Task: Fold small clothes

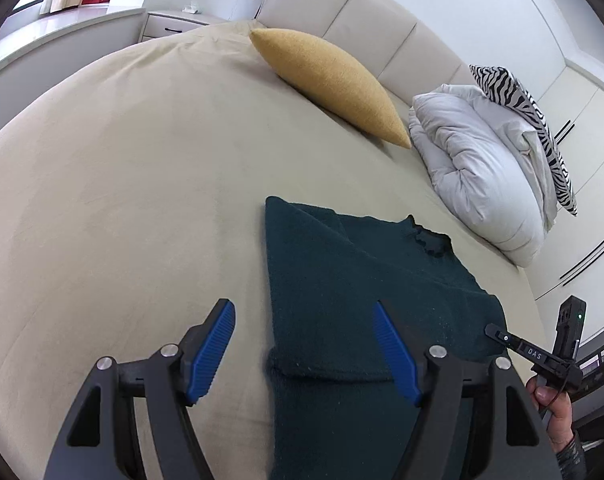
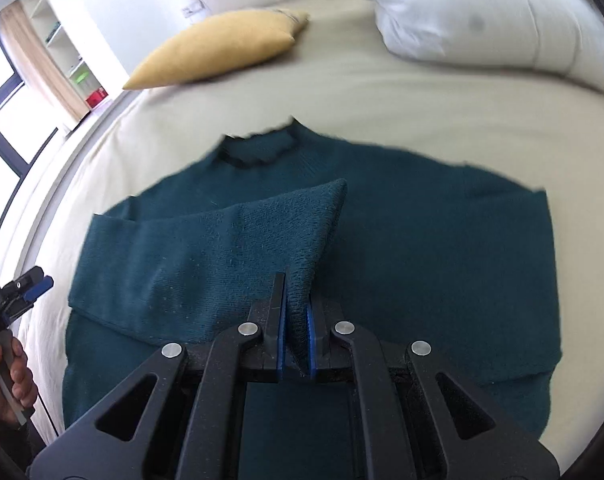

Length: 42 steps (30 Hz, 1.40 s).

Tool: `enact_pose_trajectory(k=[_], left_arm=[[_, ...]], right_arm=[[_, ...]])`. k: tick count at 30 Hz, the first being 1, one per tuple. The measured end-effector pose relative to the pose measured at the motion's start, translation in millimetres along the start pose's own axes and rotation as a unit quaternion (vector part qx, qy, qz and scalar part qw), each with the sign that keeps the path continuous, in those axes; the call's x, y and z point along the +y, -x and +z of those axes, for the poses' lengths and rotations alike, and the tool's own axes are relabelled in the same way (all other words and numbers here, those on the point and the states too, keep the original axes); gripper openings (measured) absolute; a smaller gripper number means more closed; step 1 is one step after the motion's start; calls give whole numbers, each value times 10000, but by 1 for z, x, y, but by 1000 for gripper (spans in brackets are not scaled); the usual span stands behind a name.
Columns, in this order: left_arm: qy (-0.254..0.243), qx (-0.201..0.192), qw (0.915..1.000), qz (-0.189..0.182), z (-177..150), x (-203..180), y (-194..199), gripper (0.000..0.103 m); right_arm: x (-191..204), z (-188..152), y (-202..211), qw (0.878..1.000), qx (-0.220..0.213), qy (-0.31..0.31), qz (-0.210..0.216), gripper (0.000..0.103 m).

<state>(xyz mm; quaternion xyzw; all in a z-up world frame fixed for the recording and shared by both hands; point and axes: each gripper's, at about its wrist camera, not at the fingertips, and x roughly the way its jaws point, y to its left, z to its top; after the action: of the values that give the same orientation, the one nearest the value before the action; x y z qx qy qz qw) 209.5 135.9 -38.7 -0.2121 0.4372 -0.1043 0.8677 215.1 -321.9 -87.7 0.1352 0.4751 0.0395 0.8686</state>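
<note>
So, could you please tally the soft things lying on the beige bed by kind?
Dark teal knitted sweater: 1
Mustard-yellow fabric cushion: 1
Zebra-striped black-and-white cushion: 1
White folded puffy duvet: 1
Total: 4

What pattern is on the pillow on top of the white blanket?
Black-and-white zebra stripes on the pillow; the left wrist view shows it.

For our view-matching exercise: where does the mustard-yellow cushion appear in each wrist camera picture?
Left wrist view: mustard-yellow cushion upper centre, against the headboard.
Right wrist view: mustard-yellow cushion upper left, beyond the sweater's collar.
Shared landmark: dark teal knitted sweater on the bed.
</note>
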Motion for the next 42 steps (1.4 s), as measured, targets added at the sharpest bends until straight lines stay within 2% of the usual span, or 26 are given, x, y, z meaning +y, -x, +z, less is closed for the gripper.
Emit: enact_pose_trajectory(k=[3,6,8,11,14,16,19,22,27,30,33,35,36,40,42], left_arm=[[-34,228,9996,187,9,-3,-27,73],[-235,402,9980,434,14,-11,-49,71],[-490,451,9958,627,14,-20,-61,69],[-747,439,9923,890,10,-27,-71,58],[-837,374,9910,976,8,-27,-73,44],[-881,353,9898,1067,9,-26,-72,27],[-852,326,9904,1035,9,-21,-71,17],[-816,283,9912,1004,9,-18,-65,10],[-689,137,9929,964,4,-14,-59,9],[-689,129,9924,1008,1,-12,-65,9],[-733,173,9919,1027,3,-14,-66,12],[-692,186,9933,904,5,-12,-62,13],[-606,174,9946,827,5,-10,-58,17],[-414,-28,9966,716,0,-9,-33,34],[-500,-73,9960,742,-7,-14,-25,42]], right_arm=[[-10,-9,-11,9998,26,-114,140,10],[-20,-15,-20,9992,1,-303,279,11],[-26,-16,-22,9988,-27,-360,336,16],[-33,-13,-24,9969,-60,-548,566,19],[-35,-9,-26,9948,-64,-723,714,25],[-35,-7,-30,9948,-70,-719,721,25],[-31,-5,-36,9976,-49,-575,395,8],[-25,-1,-32,9984,-149,-493,240,6],[-20,10,-18,9973,-413,-507,319,6],[-31,6,-46,9976,126,-647,198,6],[-44,1,-48,9936,49,-999,525,6],[-45,2,-46,9924,55,-1083,577,9],[-46,2,-43,9917,43,-1138,602,10],[-48,-1,-25,9897,-143,-1229,721,27],[-43,-6,-19,9906,-193,-1128,750,28]])
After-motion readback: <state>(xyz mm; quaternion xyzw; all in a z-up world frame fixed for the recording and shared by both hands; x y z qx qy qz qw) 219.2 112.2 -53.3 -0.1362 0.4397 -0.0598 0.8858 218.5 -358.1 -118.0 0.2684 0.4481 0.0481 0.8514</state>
